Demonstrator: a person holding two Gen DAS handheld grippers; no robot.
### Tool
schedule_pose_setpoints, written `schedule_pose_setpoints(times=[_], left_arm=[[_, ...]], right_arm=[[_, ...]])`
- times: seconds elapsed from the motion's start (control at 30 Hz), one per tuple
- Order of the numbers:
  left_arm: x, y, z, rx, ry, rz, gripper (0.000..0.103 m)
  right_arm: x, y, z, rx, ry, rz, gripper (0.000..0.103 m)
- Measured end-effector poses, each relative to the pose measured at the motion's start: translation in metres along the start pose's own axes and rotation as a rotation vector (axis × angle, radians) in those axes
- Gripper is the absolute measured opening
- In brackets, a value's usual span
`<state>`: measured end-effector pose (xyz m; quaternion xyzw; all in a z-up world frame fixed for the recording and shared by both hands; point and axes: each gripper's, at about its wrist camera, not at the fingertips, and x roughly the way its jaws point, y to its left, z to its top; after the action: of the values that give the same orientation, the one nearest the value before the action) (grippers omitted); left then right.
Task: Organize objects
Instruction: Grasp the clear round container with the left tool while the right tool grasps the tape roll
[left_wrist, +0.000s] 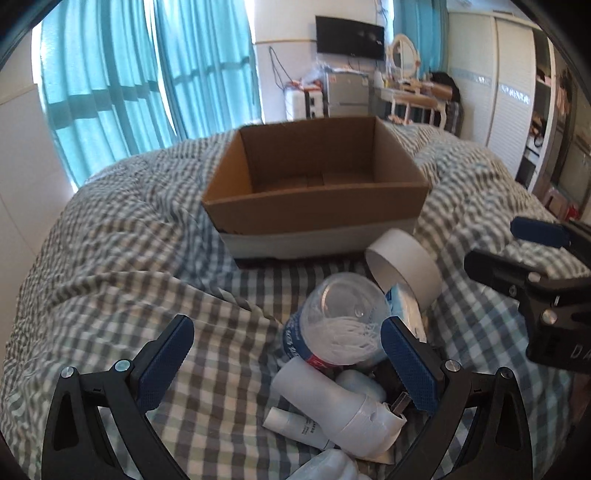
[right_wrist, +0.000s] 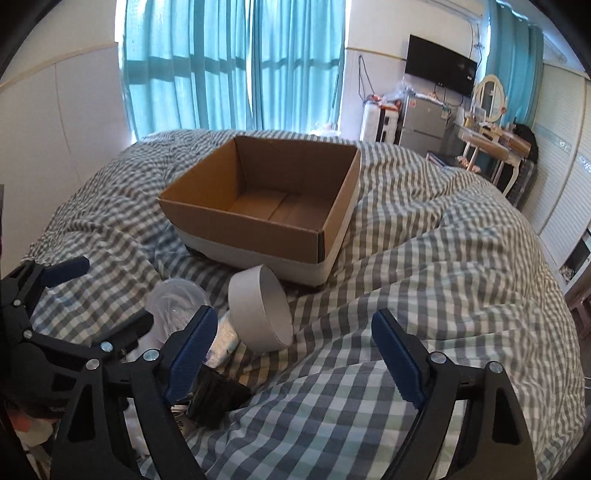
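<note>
Gingham bedding (left_wrist: 110, 280) in grey and white covers the bed, with turquoise curtains (right_wrist: 229, 62) behind it. On the quilt sits an open cardboard box (left_wrist: 314, 206), brown inside, with a white band around its base; in the left wrist view it lies at about 12 o'clock. Just below it, toward 5 o'clock, a white cylinder lid (left_wrist: 406, 264) lies on its side, touching or nearly touching the box's base. Against it rests a clear plastic bottle (left_wrist: 340, 325), with white string visible inside, tipped over on a heap of white tubes and containers (left_wrist: 332, 410).

The left gripper (left_wrist: 288, 363) hangs over that heap with its blue pads spread wide and nothing between them. The right gripper (right_wrist: 291, 354) is likewise wide apart and empty, poised above bare quilt at 3 o'clock of the heap.
</note>
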<state>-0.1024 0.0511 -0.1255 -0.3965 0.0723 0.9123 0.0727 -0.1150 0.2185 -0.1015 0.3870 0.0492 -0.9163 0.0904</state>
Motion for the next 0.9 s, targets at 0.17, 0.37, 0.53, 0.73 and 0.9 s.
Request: schedule_pose_setpoints(times=[0.17,0.37,0.53,0.73,0.9], left_arm=[[0.026,-0.012,-0.001,0.043,0.036,-0.041,0.103],[0.032,0.003,-0.002,-0.005,0.03,-0.085,0.103],[0.028,0.018,-0.003,-0.03,0.026,-0.087,0.103],[0.029,0.015,-0.005,0.02,0.075,-0.159,0.103],[0.03,0.004,-0.007,0.076,0.08,-0.141,0.103]], right_arm=[[0.017,-0.003,0.007,0.006,0.033,0.018,0.083],[0.039,0.019,0.02,-0.045,0.073,0.033,0.082],[0.08,0.034,0.017,-0.078,0.178,0.043,0.045],[0.076,0.014,0.015,0.004,0.149,0.055,0.031],[0.061,-0.001,0.011,0.053,0.119,0.064,0.031]])
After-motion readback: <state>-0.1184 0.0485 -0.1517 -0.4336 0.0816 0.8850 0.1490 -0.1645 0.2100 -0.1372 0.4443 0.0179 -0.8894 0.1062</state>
